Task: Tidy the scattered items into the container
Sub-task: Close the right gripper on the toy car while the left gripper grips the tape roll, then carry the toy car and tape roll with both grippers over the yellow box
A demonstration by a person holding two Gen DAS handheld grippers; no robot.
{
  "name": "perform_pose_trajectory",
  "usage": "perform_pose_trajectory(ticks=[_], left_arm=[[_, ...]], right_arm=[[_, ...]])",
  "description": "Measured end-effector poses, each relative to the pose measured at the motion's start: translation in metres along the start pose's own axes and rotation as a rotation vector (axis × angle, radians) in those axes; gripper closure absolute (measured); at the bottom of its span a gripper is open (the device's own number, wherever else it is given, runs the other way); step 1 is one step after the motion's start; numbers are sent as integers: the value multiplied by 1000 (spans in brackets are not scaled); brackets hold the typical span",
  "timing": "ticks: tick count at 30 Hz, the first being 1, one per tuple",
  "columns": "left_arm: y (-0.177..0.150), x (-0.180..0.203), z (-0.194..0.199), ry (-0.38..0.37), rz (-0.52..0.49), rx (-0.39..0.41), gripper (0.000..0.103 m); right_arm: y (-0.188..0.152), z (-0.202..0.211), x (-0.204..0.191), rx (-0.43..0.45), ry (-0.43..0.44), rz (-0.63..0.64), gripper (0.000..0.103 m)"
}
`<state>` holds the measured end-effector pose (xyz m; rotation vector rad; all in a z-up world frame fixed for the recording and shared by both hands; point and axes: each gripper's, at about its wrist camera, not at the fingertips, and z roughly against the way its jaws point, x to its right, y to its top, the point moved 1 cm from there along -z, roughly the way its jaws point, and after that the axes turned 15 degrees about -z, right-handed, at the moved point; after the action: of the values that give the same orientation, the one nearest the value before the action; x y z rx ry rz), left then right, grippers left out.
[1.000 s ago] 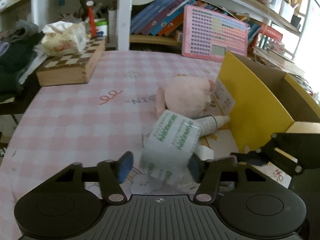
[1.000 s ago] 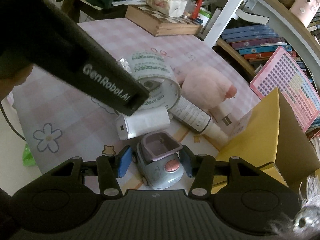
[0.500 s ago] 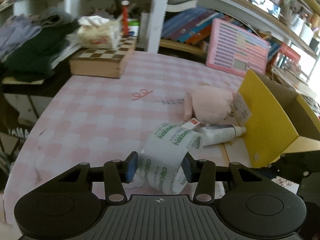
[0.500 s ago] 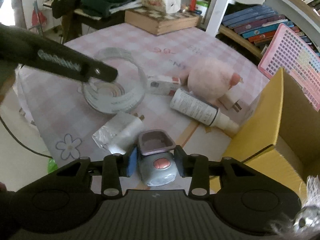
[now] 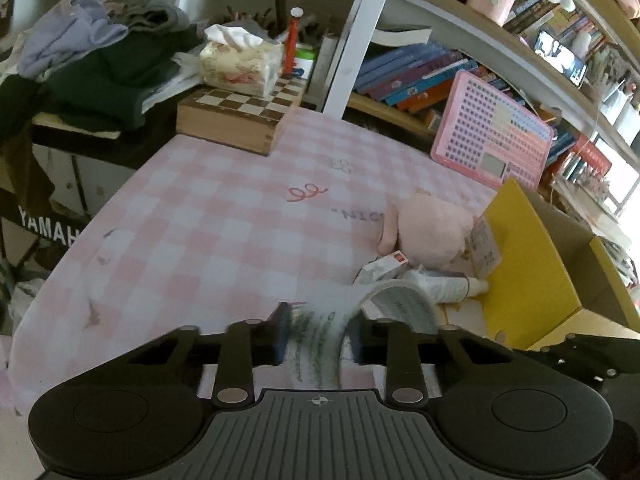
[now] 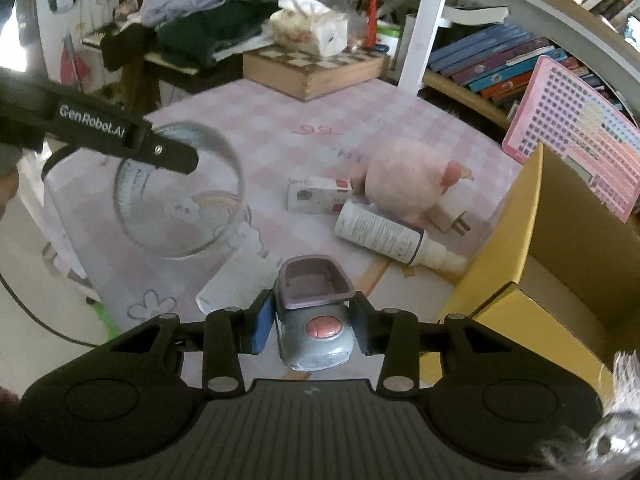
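- Clear tape roll (image 5: pixel 320 344): a second ago it lay on the tabletop (image 5: pixel 208 240) between wide-spread pads. It is now pinched through its wall, clear of the checked cloth and blurred by motion. The right wrist view shows it hanging in the air at 9 o'clock.
- Left tongs (image 5: pixel 318 334): jaws closing, with the tape wall between them and both pads against it.
- Right tongs (image 6: pixel 310 320): jaws closing on the grey toy car (image 6: pixel 314 320). The pads press its two sides, and the car sits higher in the frame than half a second ago.
- Yellow cardboard box (image 6: pixel 560 248): open at 3 o'clock in the right wrist view, top flap up, nothing visible inside from here.
- Still on the tabletop: pink plush toy (image 6: pixel 404 184), small white carton (image 6: pixel 318 200), spray bottle (image 6: pixel 384 236), and a white packet (image 6: pixel 228 292) just left of the car.
- Meaning for the task: judged from this, both pickups are complete and the carry to the box comes next. Four items remain to collect.
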<state>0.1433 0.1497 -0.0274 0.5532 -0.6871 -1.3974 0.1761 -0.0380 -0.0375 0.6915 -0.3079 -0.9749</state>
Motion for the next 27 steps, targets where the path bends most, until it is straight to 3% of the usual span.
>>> perform_pose_trajectory(ticks=[1,4,18,27], left_arm=[[-3,-2,-2,-9,12,-9,97],[-12,-8,-3,-20,72,-24,99],[-33,-12,42,-17,130,42,99],[-49,5,76,-46,116,83,99]], right_arm=[[-1,1,0,-1,0,-7,65],[-5,8,1,6,9,-20,65],[-19,37,-12,61,36,-18,65],[-37,74,-11,92,51,-83,65]])
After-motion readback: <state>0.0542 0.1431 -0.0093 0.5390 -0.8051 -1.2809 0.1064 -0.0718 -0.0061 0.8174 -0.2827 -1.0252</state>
